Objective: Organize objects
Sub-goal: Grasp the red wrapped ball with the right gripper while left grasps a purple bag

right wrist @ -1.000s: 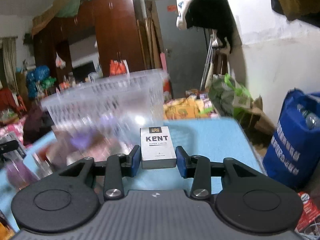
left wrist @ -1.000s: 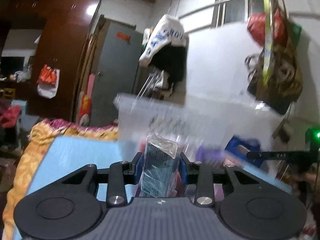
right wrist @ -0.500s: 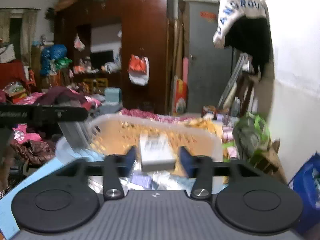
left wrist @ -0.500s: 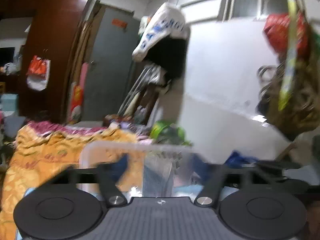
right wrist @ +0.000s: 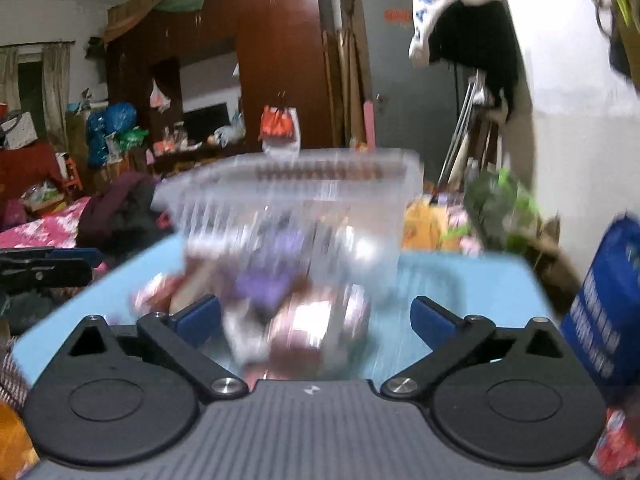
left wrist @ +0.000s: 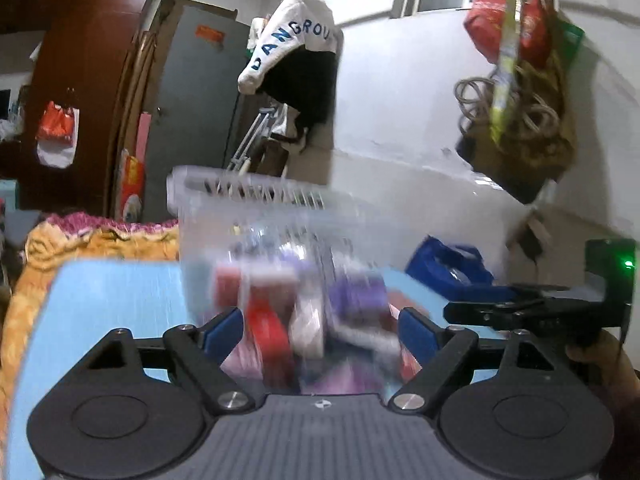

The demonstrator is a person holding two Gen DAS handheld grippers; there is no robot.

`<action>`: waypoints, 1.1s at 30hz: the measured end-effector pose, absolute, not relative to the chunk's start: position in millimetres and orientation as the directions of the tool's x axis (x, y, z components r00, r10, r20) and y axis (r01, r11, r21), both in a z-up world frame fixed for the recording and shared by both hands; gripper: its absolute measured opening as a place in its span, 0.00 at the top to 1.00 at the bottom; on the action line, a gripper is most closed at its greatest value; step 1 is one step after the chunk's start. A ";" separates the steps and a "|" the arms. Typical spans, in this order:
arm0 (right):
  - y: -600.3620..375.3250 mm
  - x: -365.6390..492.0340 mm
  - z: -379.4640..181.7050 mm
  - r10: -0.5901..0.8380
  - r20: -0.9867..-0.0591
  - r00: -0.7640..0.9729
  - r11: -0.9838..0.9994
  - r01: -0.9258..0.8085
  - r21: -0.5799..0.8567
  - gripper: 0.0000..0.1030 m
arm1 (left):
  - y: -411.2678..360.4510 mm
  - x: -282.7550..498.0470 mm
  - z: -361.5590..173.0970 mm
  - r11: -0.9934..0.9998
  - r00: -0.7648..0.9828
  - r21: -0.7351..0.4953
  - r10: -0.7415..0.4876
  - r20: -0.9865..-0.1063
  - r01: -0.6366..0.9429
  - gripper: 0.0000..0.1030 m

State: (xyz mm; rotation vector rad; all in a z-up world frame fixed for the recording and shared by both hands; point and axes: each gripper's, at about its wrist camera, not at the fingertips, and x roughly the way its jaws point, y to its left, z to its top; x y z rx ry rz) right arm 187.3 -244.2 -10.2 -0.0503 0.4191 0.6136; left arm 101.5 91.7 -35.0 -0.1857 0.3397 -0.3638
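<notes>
A clear slotted plastic basket (left wrist: 256, 200) stands on the blue table (left wrist: 112, 292), blurred by motion, with several red, purple and white packets (left wrist: 268, 320) showing through its wall. My left gripper (left wrist: 320, 328) is open and empty just in front of it. In the right wrist view the same basket (right wrist: 304, 184) holds the blurred packets (right wrist: 272, 284), and my right gripper (right wrist: 316, 316) is open and empty close before it. The right gripper also shows at the right edge of the left wrist view (left wrist: 532, 312).
An orange blanket (left wrist: 92, 240) lies beyond the table's far left edge. A blue bag (right wrist: 604, 304) stands right of the table. A wardrobe (right wrist: 280, 60), a grey door (left wrist: 192, 120) and cluttered bedding (right wrist: 52, 224) fill the background.
Both grippers carried their packs over the basket and let go. The left one held a wrapped pack, the right a Kent pack. Both now are open, empty and lower, in front of the basket.
</notes>
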 end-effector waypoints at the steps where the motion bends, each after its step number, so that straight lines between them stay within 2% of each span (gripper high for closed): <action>1: -247.7 180.3 -19.8 0.562 -0.392 0.728 0.813 -0.574 0.099 0.00 | 91.6 93.4 -41.9 0.914 0.879 -0.248 -0.386 -0.281 0.322 0.15; 4: -246.5 166.0 -38.1 0.588 -0.390 0.708 0.798 -0.586 0.139 0.00 | 85.8 86.4 -50.3 0.891 0.869 -0.273 -0.429 -0.247 0.363 0.15; 6: -236.1 164.8 -43.8 0.565 -0.406 0.718 0.805 -0.587 0.082 0.00 | 77.5 90.8 -51.8 0.892 0.865 -0.268 -0.430 -0.259 0.363 0.15; 8: -226.5 163.2 -47.1 0.546 -0.410 0.731 0.812 -0.582 0.044 0.06 | 70.4 96.6 -55.6 0.901 0.865 -0.255 -0.416 -0.282 0.350 0.15; 12: -223.3 165.5 -49.3 0.573 -0.401 0.715 0.799 -0.595 0.081 0.21 | 69.8 100.9 -66.0 0.928 0.884 -0.239 -0.351 -0.307 0.285 0.15; 15: -221.7 162.2 -53.4 0.563 -0.409 0.718 0.802 -0.594 0.062 0.29 | 73.7 99.3 -69.8 0.934 0.894 -0.237 -0.333 -0.301 0.268 0.24; 17: -223.0 162.8 -54.7 0.573 -0.410 0.710 0.796 -0.600 0.075 0.38 | 78.2 98.5 -70.8 0.928 0.891 -0.251 -0.344 -0.296 0.275 0.48; 18: -223.7 159.2 -57.4 0.575 -0.401 0.713 0.797 -0.599 0.076 0.44 | 81.1 98.5 -70.9 0.927 0.893 -0.263 -0.341 -0.295 0.267 0.48; 21: -226.1 156.8 -61.6 0.572 -0.401 0.715 0.799 -0.597 0.076 0.51 | 84.7 97.4 -71.6 0.925 0.890 -0.255 -0.351 -0.290 0.282 0.48; 24: -228.0 156.6 -63.4 0.575 -0.398 0.715 0.798 -0.598 0.080 0.52 | 83.1 95.7 -72.5 0.927 0.887 -0.224 -0.357 -0.291 0.300 0.47; 26: -227.1 155.4 -63.7 0.574 -0.398 0.716 0.797 -0.600 0.071 0.52 | 81.8 96.2 -73.3 0.929 0.885 -0.212 -0.357 -0.300 0.303 0.41; 28: -226.8 153.4 -64.3 0.570 -0.397 0.719 0.799 -0.599 0.063 0.53 | 80.5 96.6 -75.8 0.930 0.883 -0.207 -0.358 -0.306 0.305 0.40; 33: -228.1 152.5 -62.8 0.572 -0.393 0.720 0.800 -0.596 0.071 0.53 | 83.8 92.7 -75.2 0.929 0.893 -0.215 -0.353 -0.280 0.300 0.47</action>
